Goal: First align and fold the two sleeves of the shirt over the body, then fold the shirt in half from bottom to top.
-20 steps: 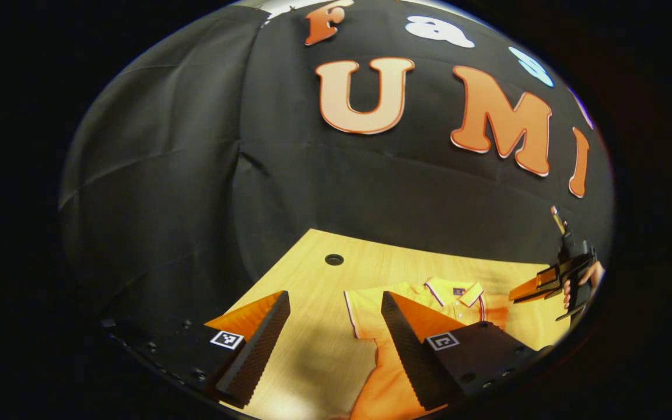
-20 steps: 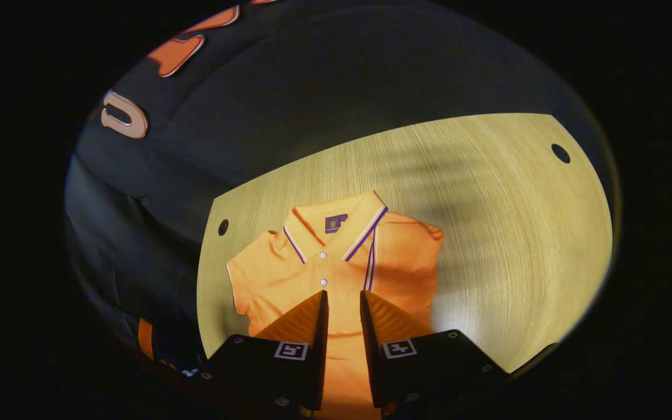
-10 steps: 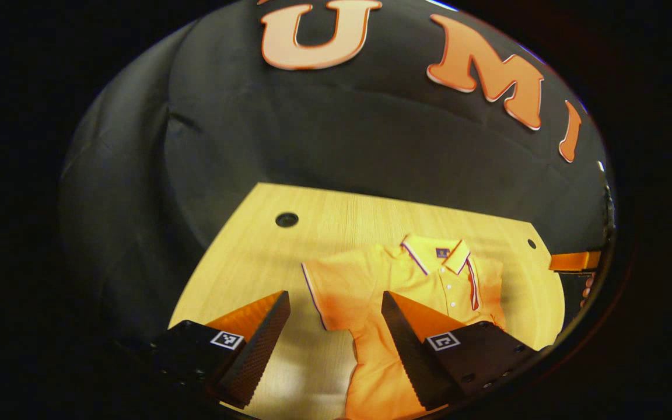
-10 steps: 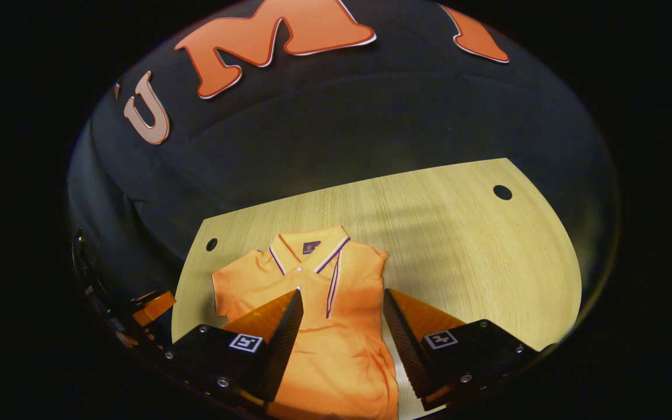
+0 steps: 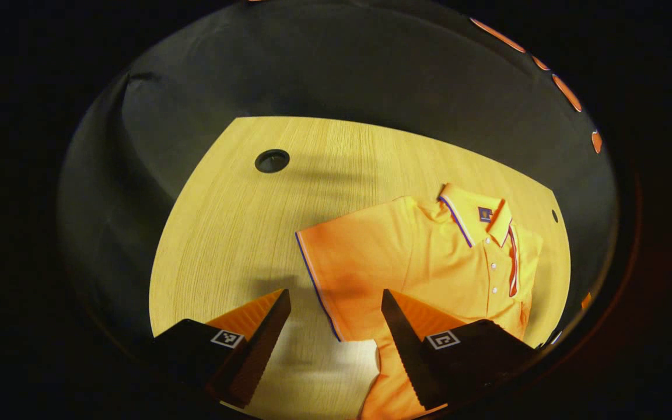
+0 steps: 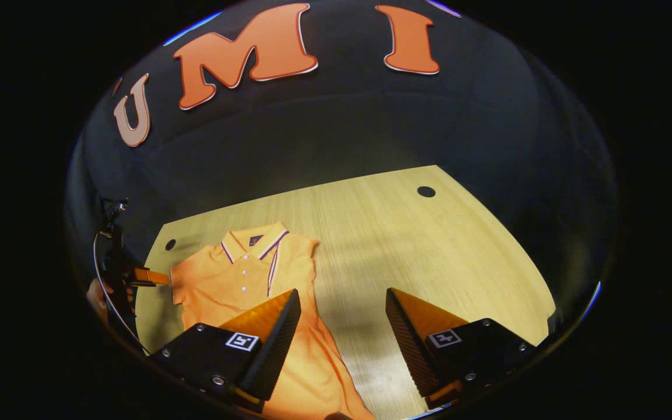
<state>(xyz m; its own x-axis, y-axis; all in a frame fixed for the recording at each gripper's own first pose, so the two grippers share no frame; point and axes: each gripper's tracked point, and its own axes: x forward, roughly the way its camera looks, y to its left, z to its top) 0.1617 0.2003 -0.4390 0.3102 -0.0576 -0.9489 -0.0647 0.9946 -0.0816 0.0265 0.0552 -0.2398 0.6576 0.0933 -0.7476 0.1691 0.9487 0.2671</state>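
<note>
On the left, the left gripper [image 5: 336, 326] had dropped and tilted toward the desk [image 5: 237, 216] within a second, its jaws spread wide and holding nothing. A second earlier its view took in mostly the booth wall; at this moment it looked down on the orange polo shirt [image 5: 429, 256], which lay flat and face up on the wood, collar [image 5: 476, 213] toward the far edge. The near sleeve [image 5: 342, 262], still spread out to the side, sat just ahead of the open fingers, its striped hem running down between them. That placement suggested the sleeve was the next thing to be gripped.

At centre, seen from the right gripper view, the shirt [image 6: 242, 280] lay at the left part of the desk [image 6: 429, 245], with the left gripper [image 6: 152, 277] and the hand [image 6: 98, 294] holding it close beside the outspread sleeve.

On the right, the right gripper [image 6: 342, 321] had gone from nearly closed a second before to wide open and empty, and had pulled off to the side, so that the shirt's body ran under its left finger and bare desk lay between the two. The sleeve on that side already looked turned in over the body, its striped hem lying beside the placket. By this reading, one sleeve fold was done, one was about to start, and the bottom-to-top fold had not begun.
</note>
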